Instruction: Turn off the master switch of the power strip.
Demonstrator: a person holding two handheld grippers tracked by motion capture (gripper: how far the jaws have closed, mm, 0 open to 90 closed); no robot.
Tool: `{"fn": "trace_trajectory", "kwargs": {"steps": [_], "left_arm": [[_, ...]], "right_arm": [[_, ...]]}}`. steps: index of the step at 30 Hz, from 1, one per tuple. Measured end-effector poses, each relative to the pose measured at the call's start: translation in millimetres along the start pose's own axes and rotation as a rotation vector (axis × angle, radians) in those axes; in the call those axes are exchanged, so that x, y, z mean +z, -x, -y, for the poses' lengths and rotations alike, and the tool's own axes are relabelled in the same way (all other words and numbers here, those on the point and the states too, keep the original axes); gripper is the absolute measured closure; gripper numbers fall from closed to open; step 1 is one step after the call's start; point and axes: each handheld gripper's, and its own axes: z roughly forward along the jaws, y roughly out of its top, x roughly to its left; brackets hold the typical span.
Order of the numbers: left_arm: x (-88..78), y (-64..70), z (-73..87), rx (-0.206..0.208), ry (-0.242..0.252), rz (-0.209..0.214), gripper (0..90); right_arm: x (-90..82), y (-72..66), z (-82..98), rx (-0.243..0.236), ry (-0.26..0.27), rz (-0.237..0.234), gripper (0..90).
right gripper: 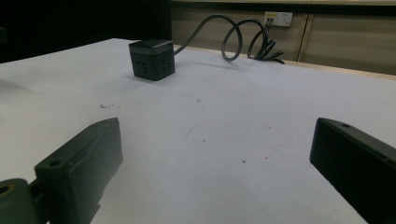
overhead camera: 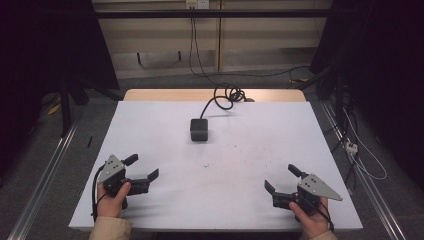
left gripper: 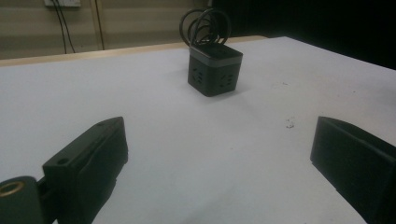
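A black cube-shaped power socket (overhead camera: 199,130) stands on the white table (overhead camera: 165,125) a little behind its middle, with its dark cable (overhead camera: 226,96) coiled at the far edge. The cube (left gripper: 215,69) has outlet slots on its sides and shows again in the right gripper view (right gripper: 152,59). My left gripper (overhead camera: 142,167) rests near the front left, open and empty, held by a hand. My right gripper (overhead camera: 282,179) rests near the front right, also open and empty. Both point toward the cube, well short of it.
Small specks and faint marks (right gripper: 200,101) dot the table top. A wooden strip (overhead camera: 170,94) runs along the table's far edge. Cables (overhead camera: 360,155) lie on the floor to the right, and metal rails (overhead camera: 45,170) flank the table.
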Motion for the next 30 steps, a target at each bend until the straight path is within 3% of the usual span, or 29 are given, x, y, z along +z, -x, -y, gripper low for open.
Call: {"fn": "trace_trajectory", "kwargs": {"steps": [9, 30], "left_arm": [[4.3, 3.9, -2.9, -0.017, 0.02, 0.025, 3.7], [41.9, 18.9, -18.6, -0.018, 0.014, 0.074, 3.7]], "right_arm": [[-0.5, -0.4, -0.7, 0.005, 0.003, 0.001, 2.0], [-2.1, 2.1, -1.8, 0.003, 0.013, 0.003, 2.4]]}}
